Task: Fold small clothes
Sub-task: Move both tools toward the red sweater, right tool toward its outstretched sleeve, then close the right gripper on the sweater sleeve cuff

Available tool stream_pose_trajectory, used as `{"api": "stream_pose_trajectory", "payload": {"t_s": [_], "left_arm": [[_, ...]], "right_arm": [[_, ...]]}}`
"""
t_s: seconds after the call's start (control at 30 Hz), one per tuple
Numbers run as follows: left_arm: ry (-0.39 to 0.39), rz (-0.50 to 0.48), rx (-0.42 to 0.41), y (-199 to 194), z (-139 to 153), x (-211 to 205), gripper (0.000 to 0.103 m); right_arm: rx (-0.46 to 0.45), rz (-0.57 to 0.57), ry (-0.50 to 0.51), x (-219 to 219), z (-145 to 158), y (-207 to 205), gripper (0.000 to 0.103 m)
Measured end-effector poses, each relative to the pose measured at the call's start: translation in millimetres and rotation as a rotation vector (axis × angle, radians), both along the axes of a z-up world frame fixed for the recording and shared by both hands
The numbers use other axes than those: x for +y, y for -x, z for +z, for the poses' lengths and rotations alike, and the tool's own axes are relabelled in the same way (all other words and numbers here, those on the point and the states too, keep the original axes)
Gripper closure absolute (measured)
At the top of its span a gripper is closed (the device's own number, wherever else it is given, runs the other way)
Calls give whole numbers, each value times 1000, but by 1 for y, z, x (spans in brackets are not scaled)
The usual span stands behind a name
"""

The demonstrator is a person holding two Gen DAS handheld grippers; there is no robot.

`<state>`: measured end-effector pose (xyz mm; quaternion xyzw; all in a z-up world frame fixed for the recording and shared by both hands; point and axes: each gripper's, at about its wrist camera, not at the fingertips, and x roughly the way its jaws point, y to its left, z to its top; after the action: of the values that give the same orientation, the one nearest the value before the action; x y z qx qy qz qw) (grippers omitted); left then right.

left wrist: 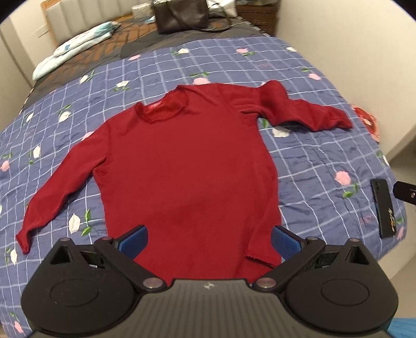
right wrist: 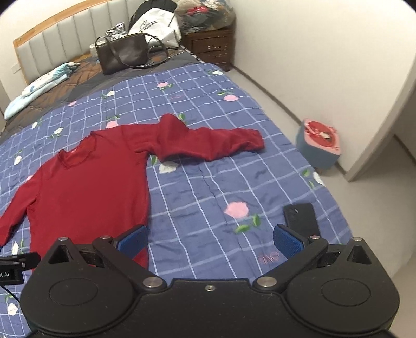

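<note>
On the far left of the left wrist view, a pale blue and white pillow (left wrist: 75,49) lies near the padded headboard (left wrist: 85,15). The blue checked bedspread (left wrist: 312,161) with pink and white flowers covers most of the bed. A red long-sleeved sweater (left wrist: 187,169) lies flat on it, neck toward the headboard. Its sleeve on the left of the view stretches straight out toward the near left edge; the other sleeve bends at the shoulder and runs off to the right. The left gripper (left wrist: 209,240) hangs above the sweater's hem, its blue pads (left wrist: 135,240) spread wide and holding nothing. Farther right, a dark phone (left wrist: 384,208) lies near the bed's edge.

In the right wrist view, a dark brown handbag (right wrist: 122,53) stands behind the sweater (right wrist: 85,187), with a wooden nightstand (right wrist: 210,46) to its right. The right gripper (right wrist: 210,240) hovers over bare bedspread (right wrist: 208,187) just right of the sweater's body, jaws likewise wide apart and empty, the phone (right wrist: 301,218) beside its right finger. A round stool (right wrist: 321,145) with a red and pink top stands on the floor.
</note>
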<state>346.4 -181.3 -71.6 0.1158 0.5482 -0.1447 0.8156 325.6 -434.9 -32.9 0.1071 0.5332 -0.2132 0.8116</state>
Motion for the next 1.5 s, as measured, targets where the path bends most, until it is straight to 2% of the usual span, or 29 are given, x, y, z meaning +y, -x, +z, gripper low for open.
{"api": "stream_pose_trajectory", "payload": {"t_s": [0.2,0.3,0.43,0.53,0.63,0.77,0.83,1.03,1.17,1.3,1.37,1.47,1.5], "left_arm": [[-36,92,54,-27,-14,-26,0],[-65,120,94,-39,-33,-48,0],[-67,146,157,-52,-66,-77,0],[-71,153,187,-65,-90,-98,0],[-103,147,180,-74,-111,-117,0],[-140,120,182,-83,-138,-135,0],[-153,108,187,-85,-152,-140,0],[-190,93,223,-81,-192,-142,0],[-151,99,285,-72,-205,-144,0],[-32,118,356,-61,-208,-153,0],[2,120,381,-57,-212,-161,0],[0,97,393,-52,-216,-175,0],[-14,85,392,-51,-217,-179,0]], "right_arm": [[-42,59,-64,-49,-21,-42,0],[-44,62,-134,-83,-43,-61,0],[-14,38,-212,-130,-78,-81,0],[16,1,-238,-167,-106,-96,0],[49,-59,-268,-203,-135,-110,0],[48,-177,-358,-244,-173,-128,0],[26,-224,-394,-258,-188,-136,1],[3,-325,-414,-283,-222,-160,4],[-3,-414,-436,-294,-237,-164,9],[-9,-482,-444,-302,-243,-163,18],[-2,-495,-446,-304,-245,-163,23],[17,-486,-435,-302,-246,-166,30],[21,-483,-434,-301,-246,-167,35]]}}
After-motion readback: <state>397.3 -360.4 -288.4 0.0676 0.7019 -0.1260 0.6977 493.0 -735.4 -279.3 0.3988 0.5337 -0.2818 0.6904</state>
